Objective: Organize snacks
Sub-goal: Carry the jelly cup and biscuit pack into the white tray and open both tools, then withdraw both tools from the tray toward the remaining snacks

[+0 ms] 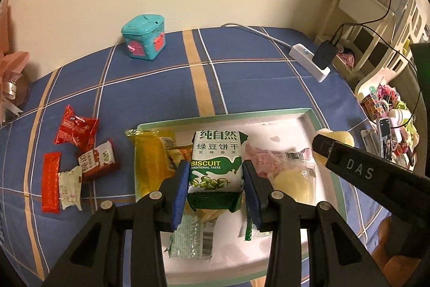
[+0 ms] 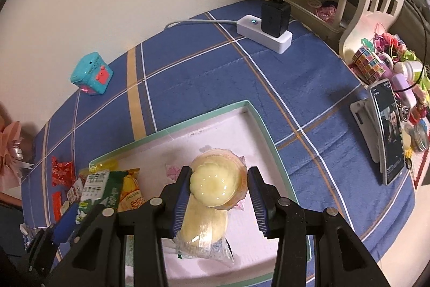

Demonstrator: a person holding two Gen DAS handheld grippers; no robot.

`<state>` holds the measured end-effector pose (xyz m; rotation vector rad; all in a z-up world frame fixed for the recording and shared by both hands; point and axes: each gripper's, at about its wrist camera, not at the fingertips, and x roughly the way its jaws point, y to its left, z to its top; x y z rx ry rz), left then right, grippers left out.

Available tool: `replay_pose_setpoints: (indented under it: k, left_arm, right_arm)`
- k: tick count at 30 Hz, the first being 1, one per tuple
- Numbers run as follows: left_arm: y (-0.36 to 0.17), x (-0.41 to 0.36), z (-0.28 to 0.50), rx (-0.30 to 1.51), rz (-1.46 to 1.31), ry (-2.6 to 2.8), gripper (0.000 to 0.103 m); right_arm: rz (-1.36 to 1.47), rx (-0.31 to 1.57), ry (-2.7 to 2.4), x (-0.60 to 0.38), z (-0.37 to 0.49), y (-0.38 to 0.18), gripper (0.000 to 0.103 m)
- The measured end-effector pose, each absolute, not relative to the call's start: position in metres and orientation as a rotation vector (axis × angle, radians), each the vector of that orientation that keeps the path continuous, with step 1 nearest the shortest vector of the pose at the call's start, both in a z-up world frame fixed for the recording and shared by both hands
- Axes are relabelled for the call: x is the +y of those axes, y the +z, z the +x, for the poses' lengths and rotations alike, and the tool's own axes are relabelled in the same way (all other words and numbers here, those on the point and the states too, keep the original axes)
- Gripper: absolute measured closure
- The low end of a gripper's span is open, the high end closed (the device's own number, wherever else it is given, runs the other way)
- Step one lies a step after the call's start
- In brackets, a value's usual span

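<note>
The left tongs (image 1: 216,188) clamp a green biscuit packet (image 1: 215,168) and the right tongs (image 2: 219,194) a yellow jelly cup (image 2: 212,183), both over the white tray (image 1: 282,123) (already crowded). Beyond its green rim the blue checked bench (image 1: 161,93) lies open up to the teal box (image 1: 144,36). Only the left view shows red wrappers (image 1: 76,129) beside the tray; only the right shows a propped phone (image 2: 387,131).

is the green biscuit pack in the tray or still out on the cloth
Neither: the green biscuit pack is held by the left tool above the tray.
</note>
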<state>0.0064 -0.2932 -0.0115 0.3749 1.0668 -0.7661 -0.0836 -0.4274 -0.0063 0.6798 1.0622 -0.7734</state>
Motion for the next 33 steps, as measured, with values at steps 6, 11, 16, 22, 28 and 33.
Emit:
replay_pose_setpoints:
  k: [6, 11, 16, 22, 28, 33]
  left_arm:
    - [-0.024, -0.301, 0.005, 1.064, 0.379, -0.781, 0.062]
    - [-0.033, -0.307, 0.001, 1.058, 0.402, -0.797, 0.062]
    - [-0.041, -0.312, -0.003, 1.062, 0.418, -0.808, 0.062]
    - [-0.048, -0.315, -0.006, 1.073, 0.430, -0.819, 0.062]
    - [-0.040, -0.313, -0.007, 1.063, 0.431, -0.826, 0.054]
    - [-0.033, -0.304, 0.001, 1.092, 0.406, -0.793, 0.053]
  right_arm:
    - [0.689, 1.058, -0.773, -0.431, -0.080, -0.020, 0.058]
    - [0.690, 1.071, -0.799, -0.436, -0.081, -0.032, 0.058]
    - [0.699, 1.074, -0.822, -0.443, -0.085, -0.039, 0.058]
    - [0.716, 1.077, -0.833, -0.448, -0.088, -0.048, 0.057]
    - [0.709, 1.075, -0.824, -0.447, -0.086, -0.046, 0.057]
    - [0.695, 1.086, -0.820, -0.444, -0.086, -0.041, 0.057]
